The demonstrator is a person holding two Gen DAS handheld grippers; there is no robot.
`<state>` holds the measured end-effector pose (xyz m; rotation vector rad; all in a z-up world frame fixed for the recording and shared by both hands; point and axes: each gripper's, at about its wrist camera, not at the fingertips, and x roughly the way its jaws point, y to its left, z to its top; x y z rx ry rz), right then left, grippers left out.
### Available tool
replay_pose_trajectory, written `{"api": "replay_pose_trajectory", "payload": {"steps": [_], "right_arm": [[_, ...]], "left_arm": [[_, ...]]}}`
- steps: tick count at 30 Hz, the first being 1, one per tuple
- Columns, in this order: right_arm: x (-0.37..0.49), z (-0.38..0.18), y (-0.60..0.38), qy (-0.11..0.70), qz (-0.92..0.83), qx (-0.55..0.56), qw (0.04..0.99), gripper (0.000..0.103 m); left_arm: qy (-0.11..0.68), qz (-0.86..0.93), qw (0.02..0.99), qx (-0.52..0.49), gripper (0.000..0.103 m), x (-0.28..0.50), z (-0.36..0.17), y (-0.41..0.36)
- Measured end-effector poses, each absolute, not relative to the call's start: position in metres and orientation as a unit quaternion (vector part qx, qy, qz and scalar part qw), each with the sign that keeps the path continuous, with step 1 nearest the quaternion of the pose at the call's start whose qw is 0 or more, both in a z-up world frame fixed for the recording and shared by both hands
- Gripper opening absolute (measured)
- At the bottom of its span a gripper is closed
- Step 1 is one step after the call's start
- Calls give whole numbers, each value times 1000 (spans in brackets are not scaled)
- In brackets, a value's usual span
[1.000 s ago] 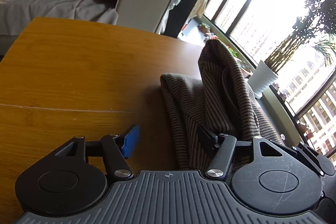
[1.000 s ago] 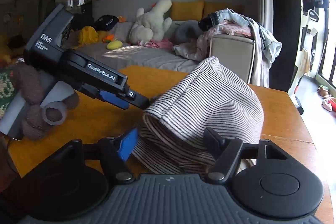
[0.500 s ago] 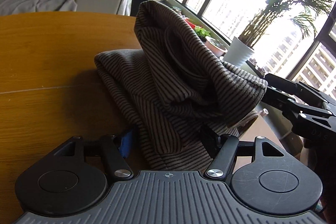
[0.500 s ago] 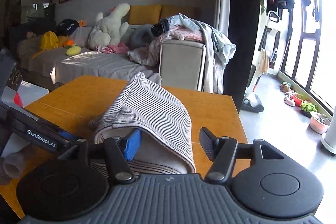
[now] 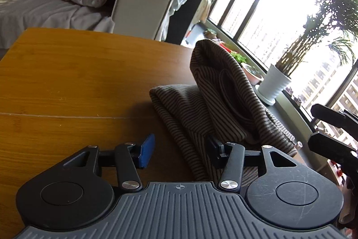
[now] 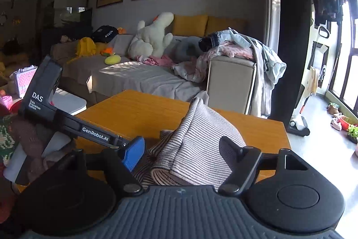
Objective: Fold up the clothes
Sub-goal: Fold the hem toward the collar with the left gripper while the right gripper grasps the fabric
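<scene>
A brown-and-cream striped garment (image 5: 214, 104) lies bunched in a folded heap on the wooden table (image 5: 67, 73), one fold standing up in a peak. My left gripper (image 5: 180, 149) is open; the garment's near edge lies between its fingers, untouched by the blue pad. My right gripper (image 6: 181, 151) is open with the garment (image 6: 197, 149) lying between its fingers. The left gripper's body (image 6: 67, 124) shows at left in the right wrist view. The right gripper's body (image 5: 333, 136) shows at the right edge of the left wrist view.
A sofa (image 6: 138, 75) with a white plush toy (image 6: 152, 37) and a pile of clothes (image 6: 235, 46) stands beyond the table. A white potted plant (image 5: 275, 86) sits on the window ledge at right. Plush items (image 6: 13, 133) lie at the table's left.
The left gripper has drawn back from the garment and the cloth has come out from between its pads. The raised fold has sunk lower. The right gripper has shifted, with the left gripper nearer in its view.
</scene>
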<state>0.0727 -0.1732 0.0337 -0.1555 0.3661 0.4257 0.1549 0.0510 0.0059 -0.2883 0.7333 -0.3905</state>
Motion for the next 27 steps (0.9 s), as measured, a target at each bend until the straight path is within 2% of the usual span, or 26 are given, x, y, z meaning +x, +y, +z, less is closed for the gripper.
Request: {"api": "replay_pose_trajectory", "payload": {"steps": [3,9,12,16,19,27], "right_arm": [[91,30,-160,181,185,-69,963,60],[132,-1,-132,225,167,-46,959,57],[133,-5,-131,225,175,-34,958,66],[133,-4,-132,224,174,-33,958,73],[119,-5,-129,199,170,-61,963,75],[108,-39,-95,184,132,-155,962,81]], "left_arm": [[366,-200,899,-131,45,162,1,38],[377,-206,895,-123,43,160,-7,29],[375,-208,895,-120,44,157,-8,31],[373,-210,896,-118,44,154,-8,34],[369,-202,899,-123,48,152,-7,43],[379,-173,889,-188,46,163,-3,78]]}}
